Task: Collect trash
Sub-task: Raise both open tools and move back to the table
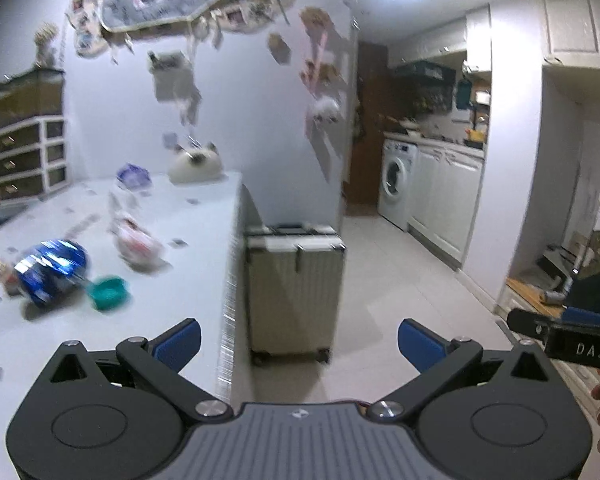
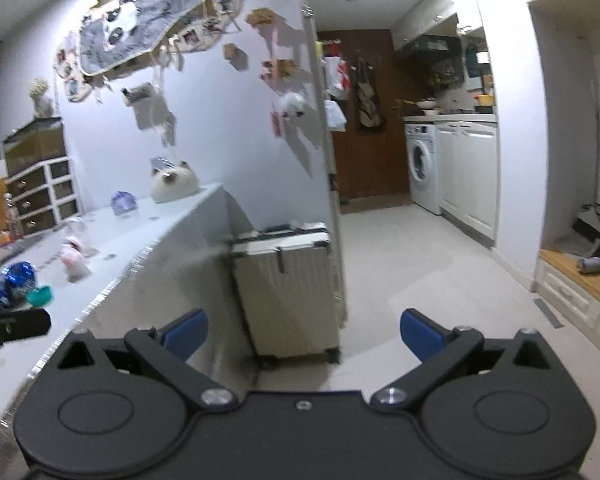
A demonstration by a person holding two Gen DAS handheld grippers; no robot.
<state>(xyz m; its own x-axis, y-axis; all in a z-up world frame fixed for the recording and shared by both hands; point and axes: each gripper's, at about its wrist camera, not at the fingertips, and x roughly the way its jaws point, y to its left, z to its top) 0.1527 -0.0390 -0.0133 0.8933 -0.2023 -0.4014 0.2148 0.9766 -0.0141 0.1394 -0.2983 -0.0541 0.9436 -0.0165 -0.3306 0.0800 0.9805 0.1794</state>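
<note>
Trash lies on a white counter [image 1: 100, 340]: a crumpled blue foil bag [image 1: 50, 270], a teal cup [image 1: 108, 292], a white and pink wrapper [image 1: 134, 240] and a purple wrapper [image 1: 132, 176]. My left gripper [image 1: 298, 344] is open and empty, to the right of the trash, over the counter's edge. My right gripper [image 2: 304, 336] is open and empty, off the counter above the floor. In the right wrist view the blue bag [image 2: 14, 282], the teal cup [image 2: 40, 295] and the white wrapper [image 2: 74, 258] lie far left.
A beige suitcase [image 1: 294, 292] stands on the floor against the counter's end. A cat-shaped cushion [image 1: 196, 164] sits at the counter's far end. A drawer unit [image 1: 28, 156] is at far left. A washing machine [image 1: 396, 182] and cabinets line the kitchen at right.
</note>
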